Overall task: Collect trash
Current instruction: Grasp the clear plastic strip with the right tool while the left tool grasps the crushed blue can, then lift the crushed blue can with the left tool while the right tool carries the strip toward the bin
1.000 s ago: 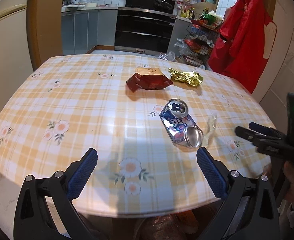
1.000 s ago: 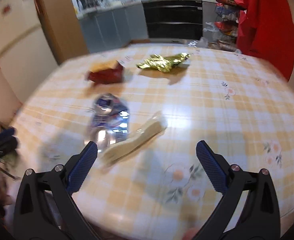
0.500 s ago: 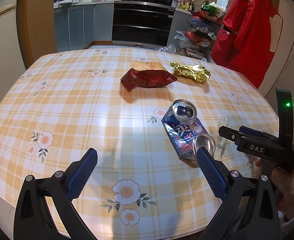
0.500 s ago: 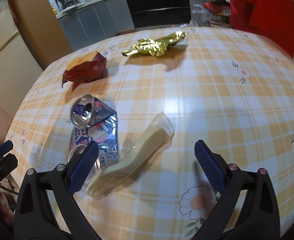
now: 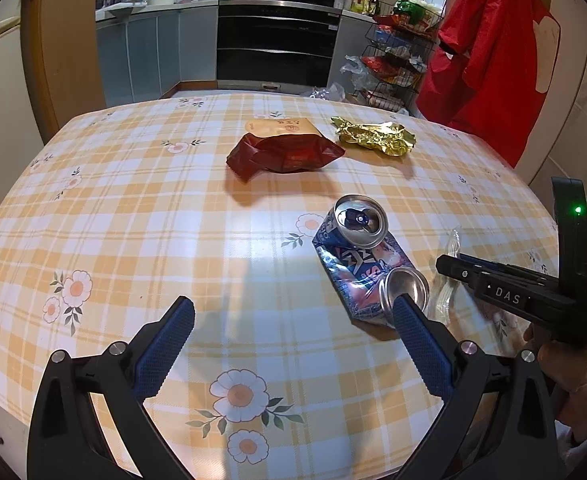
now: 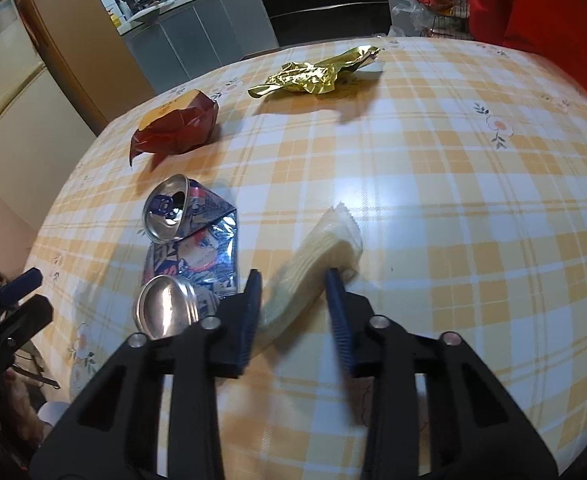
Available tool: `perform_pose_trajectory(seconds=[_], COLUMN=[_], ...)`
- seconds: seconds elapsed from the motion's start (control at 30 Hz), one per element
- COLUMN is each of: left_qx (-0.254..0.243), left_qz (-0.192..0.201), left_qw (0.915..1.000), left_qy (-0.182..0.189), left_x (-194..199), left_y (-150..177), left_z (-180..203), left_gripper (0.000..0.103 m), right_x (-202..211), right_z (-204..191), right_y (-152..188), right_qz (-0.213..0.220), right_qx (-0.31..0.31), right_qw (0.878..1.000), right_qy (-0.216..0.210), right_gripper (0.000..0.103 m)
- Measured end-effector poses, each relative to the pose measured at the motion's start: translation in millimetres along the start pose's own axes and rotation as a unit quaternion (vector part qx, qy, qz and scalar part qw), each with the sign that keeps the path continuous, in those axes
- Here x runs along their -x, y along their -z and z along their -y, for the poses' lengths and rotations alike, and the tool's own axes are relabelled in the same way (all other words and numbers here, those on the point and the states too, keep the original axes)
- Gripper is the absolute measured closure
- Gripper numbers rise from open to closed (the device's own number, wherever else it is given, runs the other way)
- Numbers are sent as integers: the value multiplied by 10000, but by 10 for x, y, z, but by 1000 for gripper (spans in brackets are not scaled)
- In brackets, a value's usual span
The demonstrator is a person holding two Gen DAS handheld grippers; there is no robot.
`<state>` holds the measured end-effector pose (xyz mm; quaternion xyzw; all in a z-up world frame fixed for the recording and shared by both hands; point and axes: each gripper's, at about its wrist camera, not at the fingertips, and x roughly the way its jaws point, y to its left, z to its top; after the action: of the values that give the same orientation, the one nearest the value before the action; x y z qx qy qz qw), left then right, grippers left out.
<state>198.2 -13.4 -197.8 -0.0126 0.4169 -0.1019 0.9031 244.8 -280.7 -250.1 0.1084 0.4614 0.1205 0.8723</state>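
A clear plastic wrapper (image 6: pixel 313 264) lies on the checked table (image 6: pixel 433 168); it also shows in the left wrist view (image 5: pixel 447 280). My right gripper (image 6: pixel 295 280) straddles its near end, jaws half closed and blurred, so a grip is unclear. A crushed blue can (image 6: pixel 191 256) lies just left of it, also in the left wrist view (image 5: pixel 367 262). A red snack bag (image 5: pixel 285 152) and a gold foil wrapper (image 5: pixel 375 138) lie farther back. My left gripper (image 5: pixel 289 316) is open and empty above the table's near part, its right finger close to the can.
The table's rounded edge (image 5: pixel 21 404) runs close below my left gripper. Kitchen cabinets and an oven (image 5: pixel 277 40) stand behind the table. A wire rack with goods (image 5: pixel 393 60) and red clothing (image 5: pixel 493 60) are at the back right.
My right gripper has moved down and forward onto the clear wrapper and its jaws have narrowed around it. My left gripper has moved forward over the table.
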Motion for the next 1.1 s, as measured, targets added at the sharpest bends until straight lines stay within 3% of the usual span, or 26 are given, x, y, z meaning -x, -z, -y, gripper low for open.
perform_pose_trajectory(seconds=[0.2, 0.53, 0.73, 0.93, 1.1], left_qx=[-39, -71, -777, -1335, -1342], left_qz=[-23, -87, -305, -736, -921], left_qw=[10000, 9988, 9916, 9840, 9828], left_qy=[21, 469, 988, 925, 870], left_x=[-32, -329, -776, -1138, -1293], left_y=[-11, -242, -559, -650, -625], left_z=[33, 160, 337, 437, 450], left_gripper=[6, 6, 8, 16, 26], right_x=[78, 358, 460, 496, 515], right_z=[-7, 152, 267, 381, 395], right_y=[13, 33, 65, 87, 93], right_qz=[99, 562, 609, 602, 617], right_qx=[49, -246, -311, -396, -402], right_qw=[9997, 9974, 9970, 9968, 9965], right_qy=[-238, -383, -372, -334, -405], right_gripper=[86, 87, 87, 87, 87])
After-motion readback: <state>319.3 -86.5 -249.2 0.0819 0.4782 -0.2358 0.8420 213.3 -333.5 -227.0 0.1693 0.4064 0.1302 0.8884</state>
